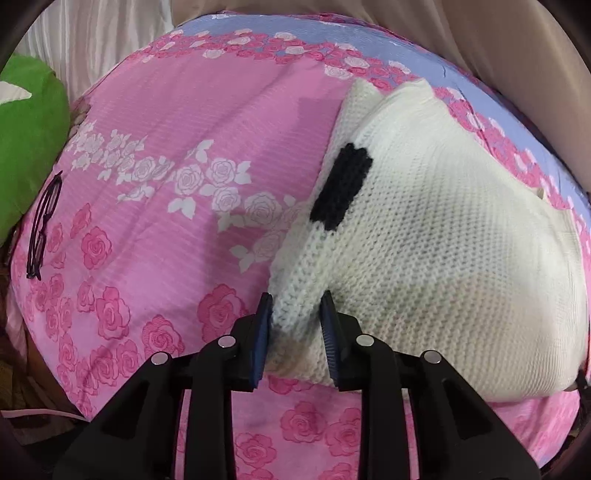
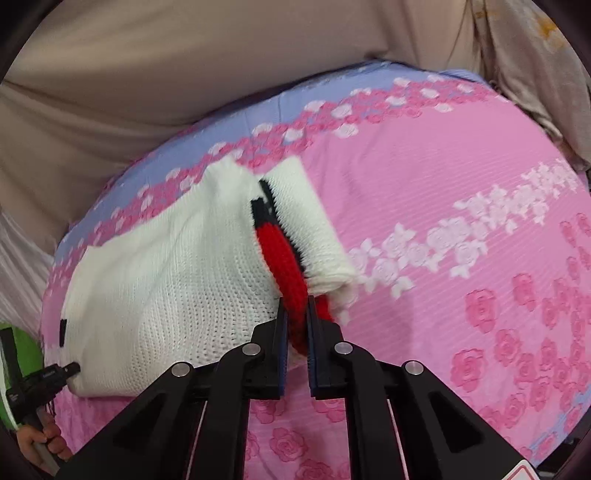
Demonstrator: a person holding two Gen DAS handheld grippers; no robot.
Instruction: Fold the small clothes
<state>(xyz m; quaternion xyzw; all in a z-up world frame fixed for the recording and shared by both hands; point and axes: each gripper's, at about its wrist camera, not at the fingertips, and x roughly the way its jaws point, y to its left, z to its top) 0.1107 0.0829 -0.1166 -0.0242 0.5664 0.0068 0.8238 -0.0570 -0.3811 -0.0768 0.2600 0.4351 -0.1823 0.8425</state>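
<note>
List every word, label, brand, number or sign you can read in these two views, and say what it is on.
No text can be read in either view.
Other gripper's body, right wrist view: small pale print, too blurred to read.
Red-edged sticker, bottom edge of the right wrist view: cut off, unreadable.
White knit sweater and pink rose bedsheet: patterns only, no lettering.

The bed [image 1: 155, 155] was covered with a pink sheet printed with darker pink and white roses, and a lilac band [image 1: 303, 27] ran along its far edge. A white knitted garment [image 1: 443, 229] with a black patch and a red-and-black section lay spread across the sheet, reaching close to that lilac border. A pair of dark-framed glasses [image 1: 42, 225] rested on the sheet well apart from the garment, near a green cushion [image 1: 26, 140] at the bed's edge.
</note>
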